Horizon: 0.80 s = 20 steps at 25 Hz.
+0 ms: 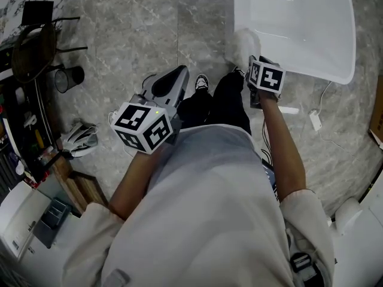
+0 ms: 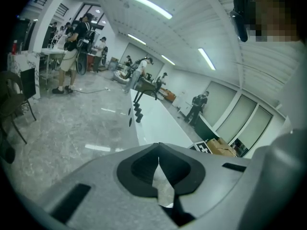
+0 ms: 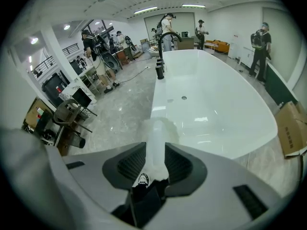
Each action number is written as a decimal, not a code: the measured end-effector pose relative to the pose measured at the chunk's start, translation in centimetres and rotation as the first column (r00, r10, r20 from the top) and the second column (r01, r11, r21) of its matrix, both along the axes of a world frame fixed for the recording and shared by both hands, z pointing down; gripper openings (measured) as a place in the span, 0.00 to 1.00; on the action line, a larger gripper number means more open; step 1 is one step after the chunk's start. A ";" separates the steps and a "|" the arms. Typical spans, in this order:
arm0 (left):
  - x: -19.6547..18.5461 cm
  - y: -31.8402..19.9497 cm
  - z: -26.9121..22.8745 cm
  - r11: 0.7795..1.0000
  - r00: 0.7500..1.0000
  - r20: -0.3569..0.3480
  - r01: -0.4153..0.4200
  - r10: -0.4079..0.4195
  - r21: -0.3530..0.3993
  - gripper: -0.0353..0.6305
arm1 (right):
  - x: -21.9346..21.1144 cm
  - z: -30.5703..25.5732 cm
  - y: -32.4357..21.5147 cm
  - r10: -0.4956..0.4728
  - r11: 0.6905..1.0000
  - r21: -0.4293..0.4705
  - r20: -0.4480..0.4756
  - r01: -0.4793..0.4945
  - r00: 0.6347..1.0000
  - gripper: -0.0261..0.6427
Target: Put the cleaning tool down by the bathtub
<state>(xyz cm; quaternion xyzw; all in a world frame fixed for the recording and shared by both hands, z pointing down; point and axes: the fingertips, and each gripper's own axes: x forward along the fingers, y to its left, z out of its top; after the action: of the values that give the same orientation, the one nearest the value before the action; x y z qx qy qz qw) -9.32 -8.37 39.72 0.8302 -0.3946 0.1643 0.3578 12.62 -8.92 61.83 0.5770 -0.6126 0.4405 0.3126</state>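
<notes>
Between the jaws of the right gripper [image 3: 154, 153] sits the white handle of the cleaning tool [image 3: 156, 137], clamped from both sides by the ribbed pads. The handle runs straight ahead along the gripper's own line and ends in a pale, fluffy head. In the head view that head [image 1: 244, 43] hangs at the near corner of the bathtub [image 3: 216, 109], just at the rim's outer edge. I cannot tell whether it touches the rim.

The coming move turns on one relation. The tool's long axis points at the tub's near end, and the bare marble floor [image 1: 137, 28] beside the tub lies below the head and a little to its left. By my judgement the set-down means lowering the tool and keeping it on the floor side of the rim, not over the basin. After that the jaws can part.

The right hand is plainly the nearer one — it is already at the tub. The left gripper [image 2: 158, 163] is well apart from the tub, held low by the person's left leg. Its jaws are pressed together on nothing — only a sliver of floor shows between them.
</notes>
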 end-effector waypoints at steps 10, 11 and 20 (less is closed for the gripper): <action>0.9 -0.3 -0.7 0.999 0.999 -0.026 -0.024 0.025 0.023 0.07 | -0.1 -3.6 0.4 0.024 0.998 0.066 0.033 -0.026 0.999 0.18; 1.0 -0.3 -0.7 0.999 0.999 -0.030 -0.024 0.025 0.024 0.07 | -0.2 -4.0 0.5 0.023 0.997 0.072 0.033 -0.025 0.999 0.18; 1.1 -0.9 -1.7 0.998 0.998 -0.047 -0.044 0.046 0.053 0.07 | -0.4 -8.5 0.7 0.032 0.985 0.165 0.075 -0.044 0.997 0.16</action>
<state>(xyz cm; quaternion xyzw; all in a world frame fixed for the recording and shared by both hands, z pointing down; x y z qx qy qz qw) -8.23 -9.24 37.99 0.8517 -0.3710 0.1419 0.3418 12.26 -8.17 53.30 0.5964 -0.6472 0.4140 0.2325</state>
